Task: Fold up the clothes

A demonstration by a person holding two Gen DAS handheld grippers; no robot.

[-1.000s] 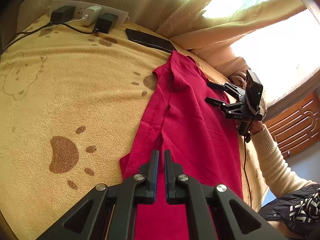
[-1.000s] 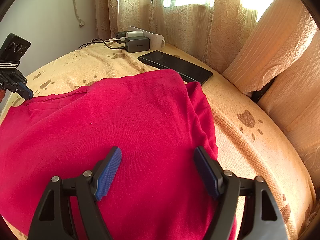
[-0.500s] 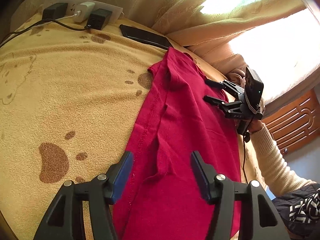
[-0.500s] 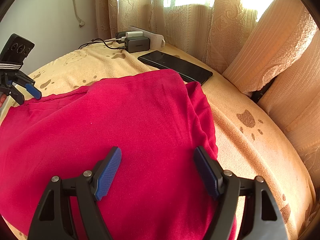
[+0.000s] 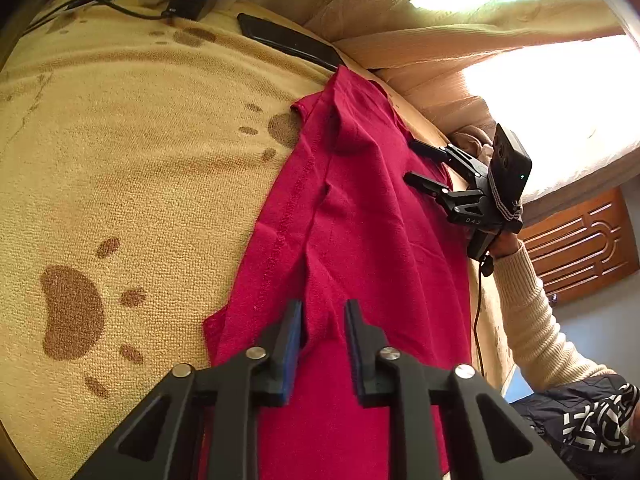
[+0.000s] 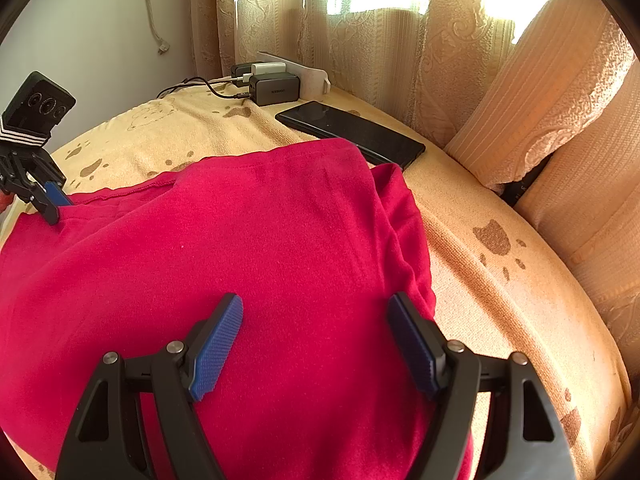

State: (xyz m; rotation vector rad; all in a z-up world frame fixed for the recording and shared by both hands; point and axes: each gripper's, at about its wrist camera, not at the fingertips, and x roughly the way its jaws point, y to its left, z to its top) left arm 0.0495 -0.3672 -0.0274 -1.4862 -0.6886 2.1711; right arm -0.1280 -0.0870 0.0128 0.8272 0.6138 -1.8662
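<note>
A red shirt (image 5: 360,240) lies spread on a yellow paw-print blanket (image 5: 140,160), one edge near a black phone (image 6: 352,130). The left claw (image 5: 323,344) sits low over the shirt's near hem, its fingers narrowed to a small gap with a ridge of cloth between them; whether it is pinched I cannot tell. The right claw (image 6: 316,344) hovers wide apart over the shirt's middle, gripping nothing.

Plain crimson-red knit garment (image 6: 260,248), no print. Yellow terry blanket (image 5: 132,168) with brown paw prints; black gripper fingers with blue textured pads (image 6: 218,342). Cream embossed curtains (image 6: 400,40), glossy black phone (image 6: 352,130).
</note>
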